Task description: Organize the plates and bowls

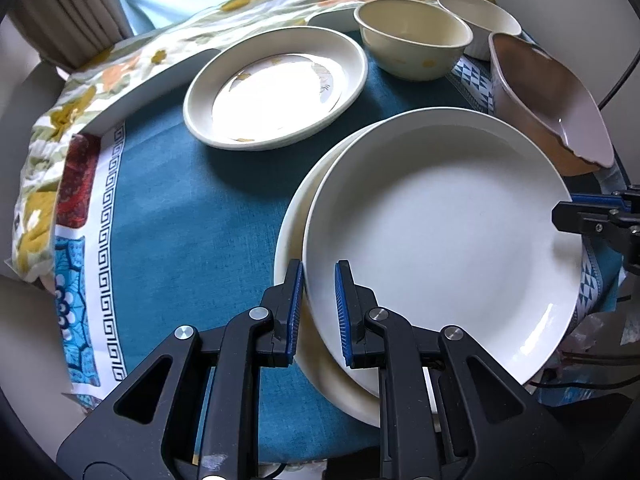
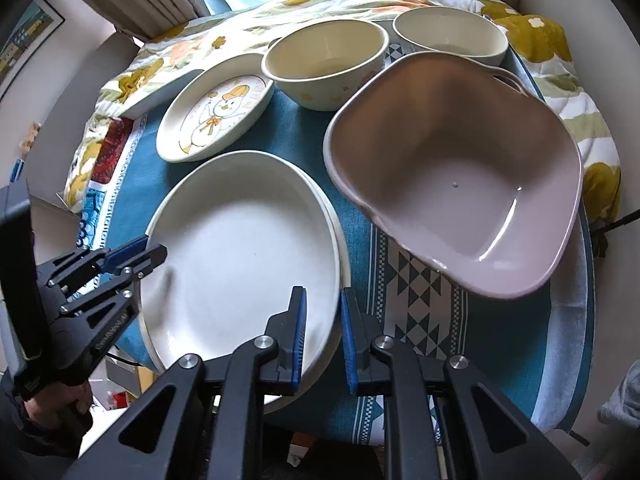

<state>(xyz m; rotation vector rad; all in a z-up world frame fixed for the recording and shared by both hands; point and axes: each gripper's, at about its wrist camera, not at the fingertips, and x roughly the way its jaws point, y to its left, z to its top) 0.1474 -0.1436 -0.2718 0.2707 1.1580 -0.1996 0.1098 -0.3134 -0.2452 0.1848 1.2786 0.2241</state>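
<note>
One white plate (image 1: 440,232) already sits on another, both grippers' jaws apart astride its rim: left gripper (image 1: 319,312), right gripper (image 2: 323,334). The snowman plate (image 2: 216,118), two cream bowls (image 2: 326,64) and the pink bowl (image 2: 460,184) lie unstacked on the cloth (image 1: 180,220).

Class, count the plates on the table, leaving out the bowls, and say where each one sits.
3. The snowman plate lies at the far left; the top white plate sits nearest on a lower white plate, only its rim showing. More could be hidden beneath.
</note>
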